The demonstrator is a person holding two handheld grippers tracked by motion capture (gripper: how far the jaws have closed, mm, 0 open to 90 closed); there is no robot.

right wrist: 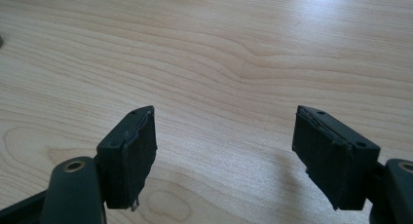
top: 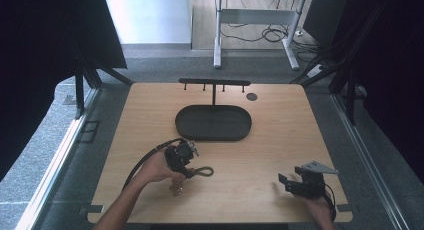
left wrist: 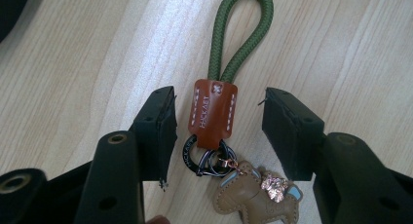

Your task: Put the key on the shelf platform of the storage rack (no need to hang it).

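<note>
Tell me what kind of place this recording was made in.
Probably a lab or office set up for recording: a wooden table ringed by dark curtains, a grey carpeted floor, and a desk frame with trailing cables behind.

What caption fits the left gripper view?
Open left gripper straddles a keychain's brown leather tab, green rope loop ahead.

Two grippers — left gripper [top: 186, 162] at seven o'clock, right gripper [top: 292, 184] at five. One keychain [left wrist: 216, 114]: one green cord loop [left wrist: 238, 34], one brown leather tab [left wrist: 213, 112], one tan leather charm [left wrist: 255, 195]. One black oval tray [top: 213, 123] at twelve o'clock. One T-shaped rack [top: 214, 82] behind it — four pegs. One wooden table [top: 280, 140].
</note>
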